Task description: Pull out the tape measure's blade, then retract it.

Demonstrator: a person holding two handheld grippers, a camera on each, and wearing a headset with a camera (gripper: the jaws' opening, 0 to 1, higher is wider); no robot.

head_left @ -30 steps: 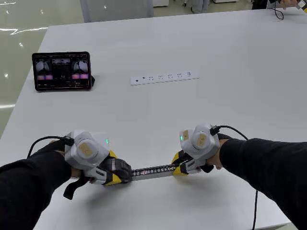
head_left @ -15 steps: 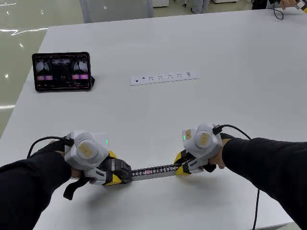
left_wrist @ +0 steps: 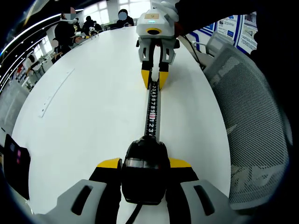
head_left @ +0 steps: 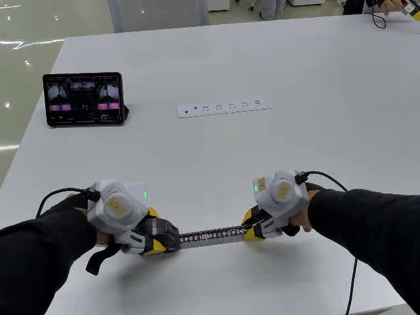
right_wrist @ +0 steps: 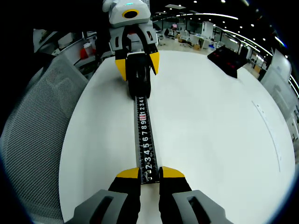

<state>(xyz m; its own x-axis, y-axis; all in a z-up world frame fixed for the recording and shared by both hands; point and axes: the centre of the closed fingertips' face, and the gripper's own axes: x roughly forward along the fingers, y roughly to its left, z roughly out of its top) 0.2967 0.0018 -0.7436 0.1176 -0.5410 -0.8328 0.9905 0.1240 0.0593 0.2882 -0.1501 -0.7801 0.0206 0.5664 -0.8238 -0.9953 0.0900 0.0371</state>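
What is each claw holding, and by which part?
The left claw grips the tape measure by the sides of its black case. The right claw pinches the free end of the pulled-out blade.

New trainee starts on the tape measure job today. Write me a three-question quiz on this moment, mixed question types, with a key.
1. True or false: the left gripper is shut on the tape measure case.
2. Multiple choice: what does the right gripper clamp? A. the end of the blade; B. a cable; C. a pen.
3. Fill the blank: in the head view, the tablet sits to the ____ of the power strip.

Key: 1 true; 2 A; 3 left.
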